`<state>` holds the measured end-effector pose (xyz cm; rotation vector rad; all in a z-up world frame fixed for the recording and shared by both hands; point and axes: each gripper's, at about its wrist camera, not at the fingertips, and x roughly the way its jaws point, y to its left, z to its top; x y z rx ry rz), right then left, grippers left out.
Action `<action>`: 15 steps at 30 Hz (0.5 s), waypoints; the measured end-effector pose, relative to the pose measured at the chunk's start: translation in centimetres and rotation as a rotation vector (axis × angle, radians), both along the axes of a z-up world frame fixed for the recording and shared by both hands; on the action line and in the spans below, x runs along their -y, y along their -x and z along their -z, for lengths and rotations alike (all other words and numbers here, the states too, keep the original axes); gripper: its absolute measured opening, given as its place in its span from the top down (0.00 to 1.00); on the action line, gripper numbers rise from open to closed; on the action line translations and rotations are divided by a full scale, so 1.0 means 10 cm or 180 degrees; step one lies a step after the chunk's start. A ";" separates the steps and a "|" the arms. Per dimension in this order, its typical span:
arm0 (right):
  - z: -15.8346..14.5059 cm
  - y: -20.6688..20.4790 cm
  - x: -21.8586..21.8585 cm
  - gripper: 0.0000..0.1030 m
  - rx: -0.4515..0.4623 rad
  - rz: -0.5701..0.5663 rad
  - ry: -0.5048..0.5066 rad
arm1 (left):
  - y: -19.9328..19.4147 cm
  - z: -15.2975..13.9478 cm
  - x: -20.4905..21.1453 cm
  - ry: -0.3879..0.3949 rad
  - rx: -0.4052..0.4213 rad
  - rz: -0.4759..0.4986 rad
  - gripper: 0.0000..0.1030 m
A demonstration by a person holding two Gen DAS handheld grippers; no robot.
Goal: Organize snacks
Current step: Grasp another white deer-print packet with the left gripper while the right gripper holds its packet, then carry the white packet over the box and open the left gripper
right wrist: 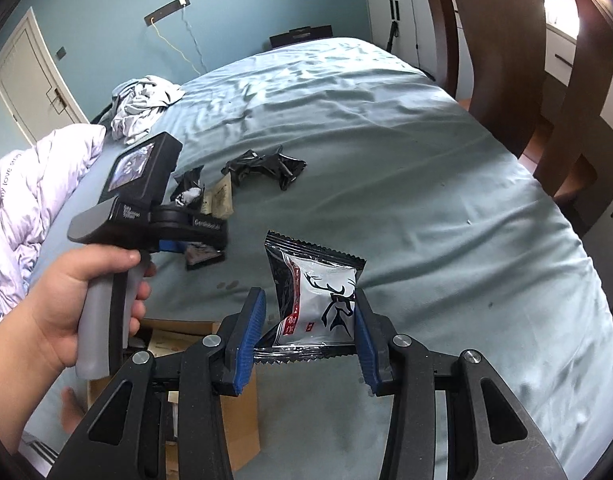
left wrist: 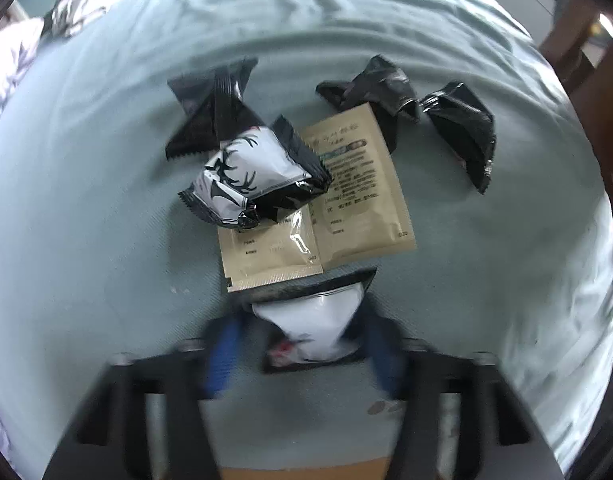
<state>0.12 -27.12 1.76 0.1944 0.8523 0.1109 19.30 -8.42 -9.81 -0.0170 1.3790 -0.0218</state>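
Note:
On the pale blue bed sheet (left wrist: 106, 200) lies a pile of snacks: a white deer-print packet (left wrist: 250, 176), two beige sachets (left wrist: 362, 192) (left wrist: 270, 248) and several black packets (left wrist: 214, 112) (left wrist: 466, 128). My left gripper (left wrist: 306, 356) points steeply down at the pile's near edge, its blurred blue pads pinching another white packet (left wrist: 310, 320). In the right wrist view, a hand (right wrist: 66, 300) holds that left gripper (right wrist: 198, 250). My right gripper (right wrist: 309, 300) is shut on a white deer-print packet (right wrist: 318, 280), held upright above the sheet.
An open cardboard box (right wrist: 194, 332) with sachets inside sits at the bed's near edge, below the left hand. A lilac quilt (right wrist: 26, 200) and crumpled clothes (right wrist: 142, 100) lie at the left. Dark wooden furniture (right wrist: 506, 60) stands along the bed's right side.

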 end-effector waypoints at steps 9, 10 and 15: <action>0.00 -0.05 -0.07 0.60 -0.0011 0.0099 0.0092 | 0.42 -0.44 -0.25 -0.0010 0.0287 0.0029 0.71; 0.00 -0.05 -0.09 0.60 -0.0011 0.0098 0.0108 | 0.50 -0.52 -0.30 -0.0009 0.0338 0.0059 0.71; 0.00 -0.05 -0.14 0.60 0.0015 0.0076 0.0171 | 0.89 -0.84 -0.60 -0.0037 0.0562 0.0240 0.71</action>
